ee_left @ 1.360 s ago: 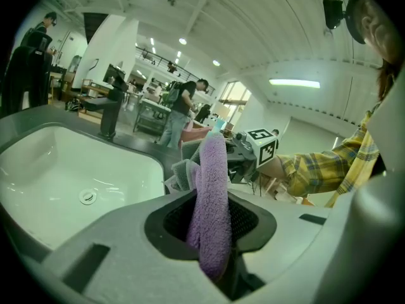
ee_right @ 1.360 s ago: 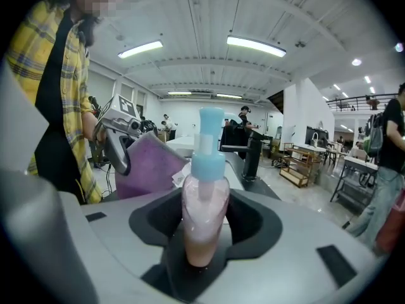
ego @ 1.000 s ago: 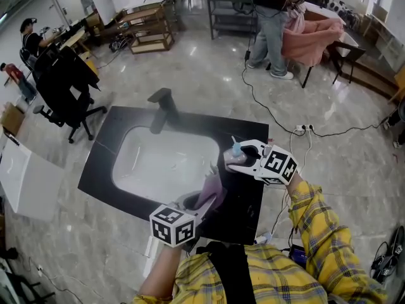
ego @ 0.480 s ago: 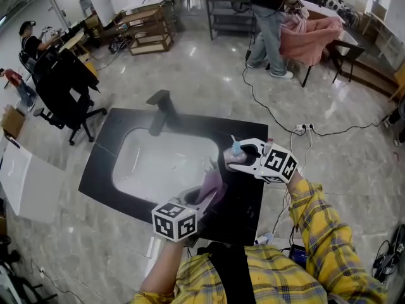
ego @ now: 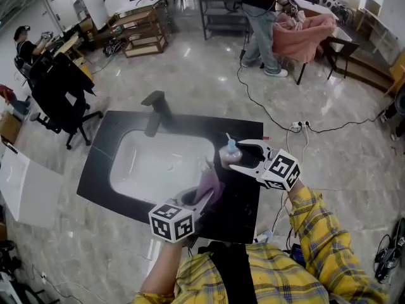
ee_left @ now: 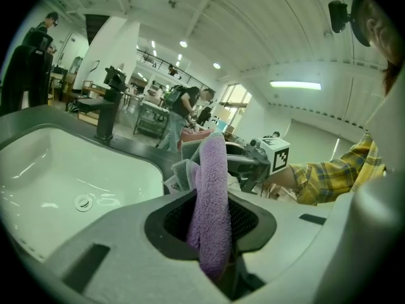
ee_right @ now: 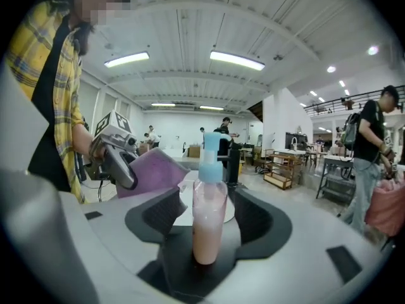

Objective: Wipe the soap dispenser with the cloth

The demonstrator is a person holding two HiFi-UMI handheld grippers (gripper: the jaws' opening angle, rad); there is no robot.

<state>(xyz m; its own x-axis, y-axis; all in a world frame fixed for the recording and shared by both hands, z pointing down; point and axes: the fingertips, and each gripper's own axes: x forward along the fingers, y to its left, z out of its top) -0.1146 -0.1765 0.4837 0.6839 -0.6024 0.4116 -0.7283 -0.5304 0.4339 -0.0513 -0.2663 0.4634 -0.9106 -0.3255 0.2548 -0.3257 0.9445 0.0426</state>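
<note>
The soap dispenser (ego: 230, 151), a clear bottle of pink soap with a blue pump (ee_right: 209, 170), stands upright on the black counter to the right of the basin. My right gripper (ego: 236, 155) reaches around it. Its jaws have just been opening, and in the right gripper view (ee_right: 212, 217) a gap shows between the bottle and each pad. My left gripper (ego: 200, 201) is at the basin's near right corner, shut on a purple cloth (ego: 211, 185). The cloth (ee_left: 212, 189) sticks up out of the jaws, a short way left of the bottle.
A white basin (ego: 158, 160) is set in the black counter (ego: 243, 211), with a dark faucet (ego: 154, 109) at the back. A cable and socket strip (ego: 302, 127) lie on the floor at the right. An office chair (ego: 60, 84) stands at the left, and a person (ego: 259, 18) stands far behind.
The right gripper's jaws stand wider around the dispenser than before and have let go of it. The left gripper with the cloth has stayed where it was.
</note>
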